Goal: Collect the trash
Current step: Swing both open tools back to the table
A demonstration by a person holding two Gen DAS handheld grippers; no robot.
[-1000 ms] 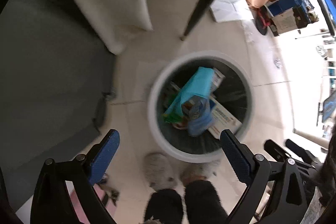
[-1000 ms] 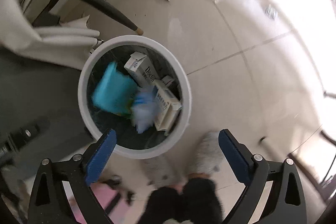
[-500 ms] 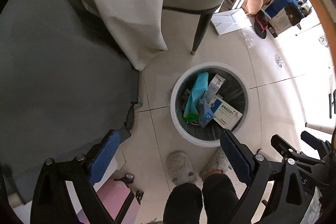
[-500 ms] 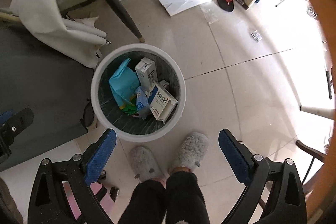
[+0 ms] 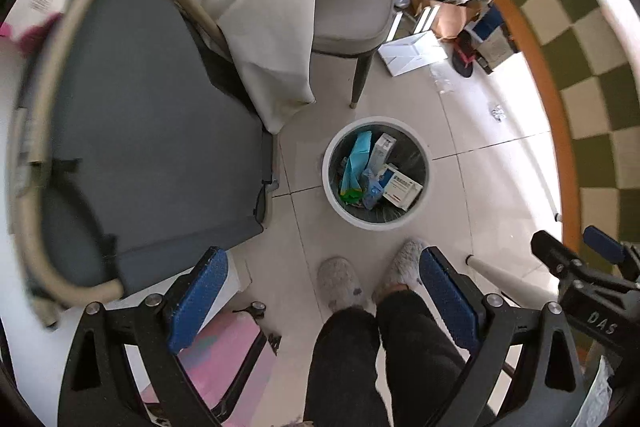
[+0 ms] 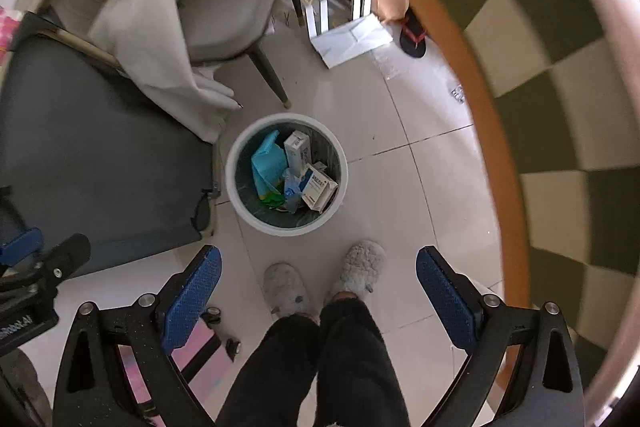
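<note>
A white round trash bin [image 5: 424,195] [image 6: 236,199] stands on the tiled floor far below both grippers. Inside it lie a teal packet [image 5: 358,155] [image 6: 266,159], white medicine boxes [image 5: 400,185] [image 6: 316,187] and a crumpled blue wrapper [image 5: 372,189] [image 6: 292,187]. My left gripper [image 5: 322,293] is open and empty, high above the floor. My right gripper [image 6: 318,291] is open and empty too, at a similar height.
A grey-seated chair [image 5: 152,147] [image 6: 92,131] stands left of the bin, a beige chair with draped cloth [image 5: 348,7] [image 6: 224,15] behind it. A round table with a checked cloth [image 5: 580,67] [image 6: 540,67] curves along the right. The person's slippered feet [image 5: 340,281] [image 6: 360,267] stand near the bin. Boxes and papers [image 5: 416,53] [image 6: 352,39] litter the far floor.
Both grippers have risen well away from the bin, which now looks much smaller. The table's edge and the chair have come into view. Both grippers stay open.
</note>
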